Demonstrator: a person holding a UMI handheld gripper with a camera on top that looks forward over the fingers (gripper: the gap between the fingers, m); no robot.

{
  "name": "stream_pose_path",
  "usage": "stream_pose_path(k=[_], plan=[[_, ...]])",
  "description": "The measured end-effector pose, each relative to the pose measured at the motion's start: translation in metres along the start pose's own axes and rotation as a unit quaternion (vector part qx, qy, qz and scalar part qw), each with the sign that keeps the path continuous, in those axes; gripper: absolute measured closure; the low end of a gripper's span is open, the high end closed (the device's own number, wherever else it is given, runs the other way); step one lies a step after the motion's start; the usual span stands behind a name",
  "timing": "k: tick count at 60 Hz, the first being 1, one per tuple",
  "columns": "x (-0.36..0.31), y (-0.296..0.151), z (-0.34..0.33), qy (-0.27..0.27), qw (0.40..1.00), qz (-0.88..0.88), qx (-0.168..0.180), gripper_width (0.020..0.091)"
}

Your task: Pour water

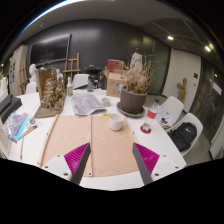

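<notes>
Above the cluttered table (40, 140) we hold the gripper (109, 165) released and empty, and must next approach the white cup (116, 121).

Gripper (110, 160): fingers spread apart, magenta pads (74, 157) facing inward, nothing between them; held above the near edge of a white bench (160, 140).
Wooden boards (88, 140): two, side by side, flat on the bench just ahead of the fingers.
White cup (117, 122): at the far edge of the right board.
Potted plant (132, 97): dark pot with dry stems, beyond the cup.
Papers (88, 103): far left of the pot.
Red-capped item (151, 113): right of the pot.
Chair (172, 108): white, far right.
</notes>
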State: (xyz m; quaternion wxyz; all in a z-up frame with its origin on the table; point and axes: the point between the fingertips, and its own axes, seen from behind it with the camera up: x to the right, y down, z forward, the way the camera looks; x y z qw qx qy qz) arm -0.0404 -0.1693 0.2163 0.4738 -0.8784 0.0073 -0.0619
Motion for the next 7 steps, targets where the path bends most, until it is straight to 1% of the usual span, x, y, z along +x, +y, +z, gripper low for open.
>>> stream_pose_path(k=[3,7], plan=[[0.0029,-0.0001,-0.0031,0.012,1.000,-0.012,0.005,0.0248],[0.0013,-0.0003,-0.0045,0.009,1.000,-0.015,0.008,0.0248]])
